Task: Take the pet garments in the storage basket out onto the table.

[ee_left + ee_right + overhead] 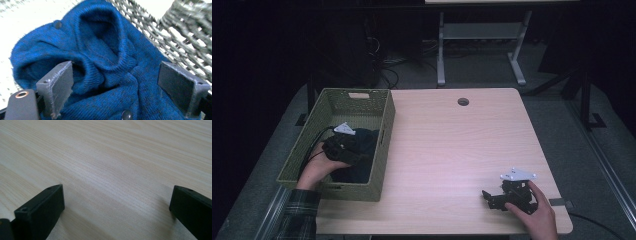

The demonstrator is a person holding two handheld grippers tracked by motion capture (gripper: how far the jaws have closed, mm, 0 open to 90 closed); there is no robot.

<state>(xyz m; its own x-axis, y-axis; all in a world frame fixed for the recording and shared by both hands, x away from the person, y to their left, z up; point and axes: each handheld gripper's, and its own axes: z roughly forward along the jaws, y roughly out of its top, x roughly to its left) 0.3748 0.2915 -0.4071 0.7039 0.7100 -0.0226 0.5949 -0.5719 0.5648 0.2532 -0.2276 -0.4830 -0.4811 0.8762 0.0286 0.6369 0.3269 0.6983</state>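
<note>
A blue knitted garment (107,57) with dark buttons lies crumpled inside the green woven basket (384,125) at the table's left side; from above it looks like a dark heap (364,150). My left gripper (362,156) is down in the basket over the garment, its jaws wide apart on either side of a fold, open (115,85). My right gripper (488,197) rests low on the bare wooden table near the front right corner, open (117,202), with nothing between its jaws.
The light wooden table (452,150) has a round cable hole (463,102) near its far edge. Basket walls (175,32) rise close beside the left gripper. Dark floor, cables and a white desk frame (482,35) lie beyond the table.
</note>
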